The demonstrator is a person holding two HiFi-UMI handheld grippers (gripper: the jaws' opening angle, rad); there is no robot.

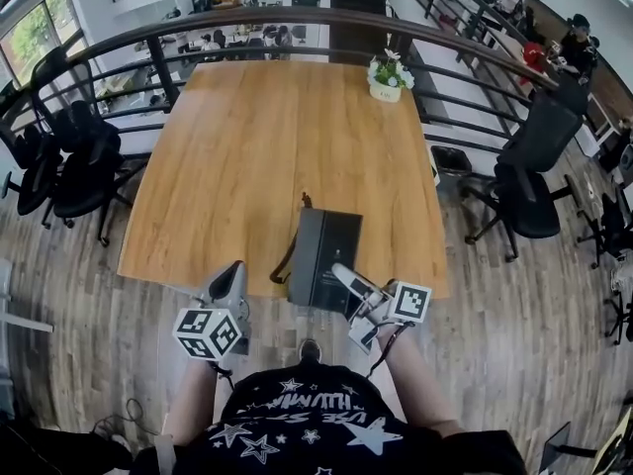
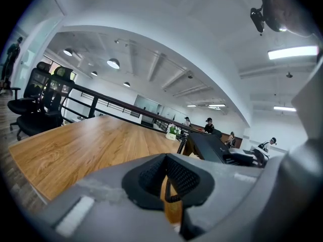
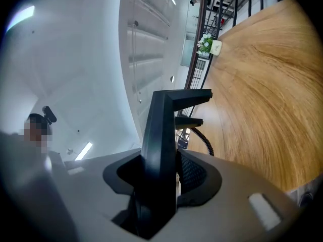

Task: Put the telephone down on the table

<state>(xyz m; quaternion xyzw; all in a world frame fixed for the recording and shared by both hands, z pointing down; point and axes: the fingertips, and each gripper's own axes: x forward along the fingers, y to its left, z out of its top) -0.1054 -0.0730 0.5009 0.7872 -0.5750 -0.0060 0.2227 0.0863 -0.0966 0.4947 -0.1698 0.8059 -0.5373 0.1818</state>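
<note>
Nearest to the lens is the person's black shirt printed with white stars (image 1: 316,419), and just beyond it both tools reach toward the near edge of the large rectangular light-wood table (image 1: 247,146). The right hand-held gripper (image 3: 164,173) pinches the flat black desk telephone (image 1: 321,250) by one rim. Its dark textured pads press on either face of the casing, which stands on edge between them. The telephone hangs over the table's near edge, tilted, with its lower end at or just past that edge. Whether any part of it touches the wood cannot be told. Its black coiled cord (image 1: 290,257) droops at the side of the casing above the same edge. The left hand-held gripper (image 2: 165,173) has its pads drawn together with nothing between them, and it sits just off the table's near edge beside the telephone. A small white pot of green and white flowers (image 1: 388,75) stands by the table's far edge, well apart from all this. The step in hand looks like the carry-in, with the telephone not yet set down. The next move probably calls for bringing it further over the table, turning it flat, and lowering it until its base rests on the wood with the cord clear. Only then should the right jaws spread.
</note>
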